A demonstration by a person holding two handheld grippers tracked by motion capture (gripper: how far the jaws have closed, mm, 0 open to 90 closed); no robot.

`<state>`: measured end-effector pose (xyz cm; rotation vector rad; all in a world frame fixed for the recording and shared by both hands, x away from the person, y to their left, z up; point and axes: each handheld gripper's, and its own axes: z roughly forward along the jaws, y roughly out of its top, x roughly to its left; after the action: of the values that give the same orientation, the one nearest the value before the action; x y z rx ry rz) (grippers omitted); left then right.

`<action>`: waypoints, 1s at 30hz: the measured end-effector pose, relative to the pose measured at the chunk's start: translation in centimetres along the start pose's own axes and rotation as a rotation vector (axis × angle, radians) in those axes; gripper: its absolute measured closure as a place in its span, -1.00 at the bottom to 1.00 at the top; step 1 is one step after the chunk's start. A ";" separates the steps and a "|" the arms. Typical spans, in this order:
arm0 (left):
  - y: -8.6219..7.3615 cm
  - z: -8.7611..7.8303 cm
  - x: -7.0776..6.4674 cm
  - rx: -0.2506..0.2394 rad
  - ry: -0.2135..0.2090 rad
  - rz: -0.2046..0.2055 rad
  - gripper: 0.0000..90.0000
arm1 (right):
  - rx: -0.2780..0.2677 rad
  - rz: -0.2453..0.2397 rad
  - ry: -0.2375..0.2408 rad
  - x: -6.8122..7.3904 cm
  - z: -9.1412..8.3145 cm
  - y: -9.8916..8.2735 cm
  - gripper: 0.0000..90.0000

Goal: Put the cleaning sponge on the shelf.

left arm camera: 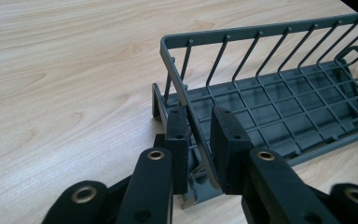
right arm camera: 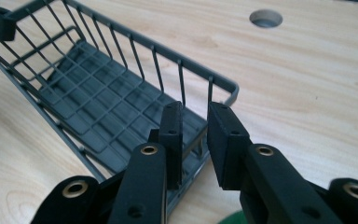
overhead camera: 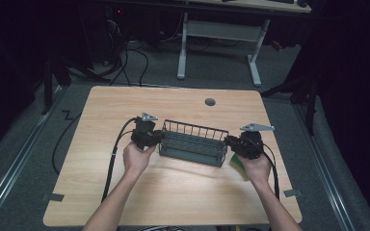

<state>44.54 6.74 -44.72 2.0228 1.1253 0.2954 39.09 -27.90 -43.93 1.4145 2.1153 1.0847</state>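
A dark grey wire basket (overhead camera: 195, 126) sits across the middle of the wooden table (overhead camera: 173, 192), and nothing lies in it. My left gripper (overhead camera: 160, 137) is shut on the rim of its left end. In the left gripper view the rim wire of the basket (left arm camera: 261, 32) runs between the pads of my left gripper (left arm camera: 199, 116). My right gripper (overhead camera: 229, 142) is shut on the opposite end. The right gripper view shows the jaws of my right gripper (right arm camera: 196, 112) astride the end wall of the basket (right arm camera: 135, 39).
A green and yellow object (overhead camera: 237, 164) lies on the table under my right hand, partly hidden. There is a round cable hole (overhead camera: 210, 102) in the table behind the basket. A white desk frame (overhead camera: 219, 36) stands on the floor beyond the table.
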 end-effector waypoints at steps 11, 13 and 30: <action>-1.6 -1.4 -1.0 -0.006 -0.011 -0.006 0.70 | -0.027 0.013 0.033 0.4 -1.1 -1.5 0.68; -1.8 -1.6 -1.1 -0.013 -0.015 -0.011 0.69 | -0.029 0.023 0.038 0.6 -1.3 -1.7 0.67; -3.0 -3.0 -0.1 -0.129 -0.034 -0.058 -0.20 | -0.148 0.087 0.044 -1.0 -2.8 -3.6 0.17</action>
<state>41.04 9.15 -44.90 1.8720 1.1130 0.2959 35.47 -30.63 -45.04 1.4360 1.9732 1.2887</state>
